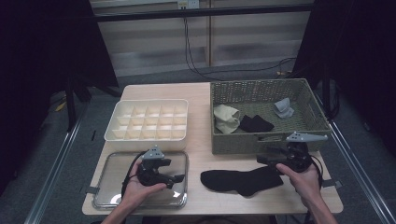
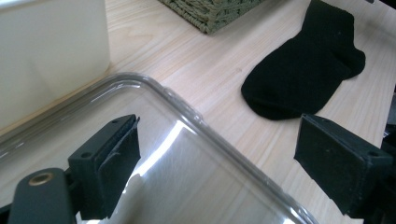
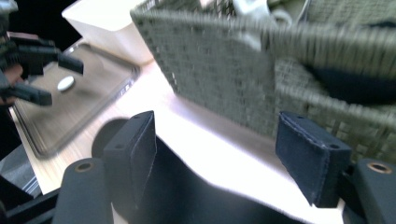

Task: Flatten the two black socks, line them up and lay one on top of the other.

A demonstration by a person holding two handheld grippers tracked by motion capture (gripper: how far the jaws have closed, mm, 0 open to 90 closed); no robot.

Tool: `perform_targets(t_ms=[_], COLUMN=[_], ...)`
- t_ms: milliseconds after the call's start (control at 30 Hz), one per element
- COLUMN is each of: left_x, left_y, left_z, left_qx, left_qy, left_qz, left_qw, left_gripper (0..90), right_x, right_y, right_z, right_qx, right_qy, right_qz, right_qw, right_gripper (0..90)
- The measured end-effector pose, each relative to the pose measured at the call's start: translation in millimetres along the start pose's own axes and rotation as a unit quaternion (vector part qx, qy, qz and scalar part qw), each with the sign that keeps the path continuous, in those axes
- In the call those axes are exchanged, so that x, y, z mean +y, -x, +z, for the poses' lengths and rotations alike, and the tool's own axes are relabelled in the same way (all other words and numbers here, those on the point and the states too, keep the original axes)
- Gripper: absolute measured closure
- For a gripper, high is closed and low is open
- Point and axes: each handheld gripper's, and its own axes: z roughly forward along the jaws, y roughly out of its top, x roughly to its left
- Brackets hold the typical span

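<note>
Lying flat on the table [image 1: 210, 158], a black sock [image 1: 243, 181] is seen in the high view between the two grippers, just in front of the basket [image 1: 261, 140]. Its right end is met by the right gripper [image 1: 265, 161], which is held low over the table beside the basket's front wall. In the right gripper view the jaws are spread wide, with the sock [image 3: 196, 196] stretched dark below and between them; nothing is clamped. Whether a jaw touches the cloth cannot be told, as that view is blurred. The basket [image 3: 224, 60] is shown close ahead of those jaws.

The left gripper [image 1: 175, 179] is held above a clear lid [image 1: 107, 186] that lies at the table's near left corner. Its jaws are also wide apart and empty: in the left gripper view one jaw is seen over the lid [image 2: 187, 163] and the other past its rim, above bare wood. The sock [image 2: 303, 70] is shown farther off in that view, well apart from the jaws.

Behind the lid a white divided tray [image 1: 147, 120] is set, its compartments bare. In the basket three pieces of cloth are laid: a cream sock [image 1: 226, 117], a second black sock [image 1: 254, 124] touching it, and a grey sock [image 1: 283, 108] apart to the right.
</note>
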Motion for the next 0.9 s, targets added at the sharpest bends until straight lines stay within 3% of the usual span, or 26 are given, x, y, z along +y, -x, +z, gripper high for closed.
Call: perform_targets(t_ms=[200,300,400,667,900], left_x=[-8.3,-13.6,-16.9,-17.3,-13.4], left_y=[-1.9,-3.8,-6.2,-9.9,-10.3], left_z=[-10.5,-16.7,-22.7,-26.8,-20.0], left_qx=[0.011,0.017,0.015,0.027,0.025], left_qy=[-0.001,0.004,0.007,0.015,0.016], left_qz=[0.003,-0.005,0.004,0.0,-0.001], left_qw=[0.9999,0.9998,0.9998,0.9995,0.9996], left_gripper=[13.7,13.7,12.0,11.3,11.0], right_x=[22.0,35.4,48.0,78.0,102.7], right_y=[-2.6,-2.9,0.4,23.0,39.0], right_z=[-1.4,-2.8,-2.7,12.5,32.8], right_qx=[0.0,-0.008,-0.015,-0.027,-0.036], right_qy=[0.019,0.019,0.017,-0.008,-0.037], right_qz=[-0.004,-0.011,-0.013,-0.016,-0.016], right_qw=[0.9998,0.9997,0.9997,0.9995,0.9986], right_gripper=[29.4,29.3,31.3,40.4,45.2])
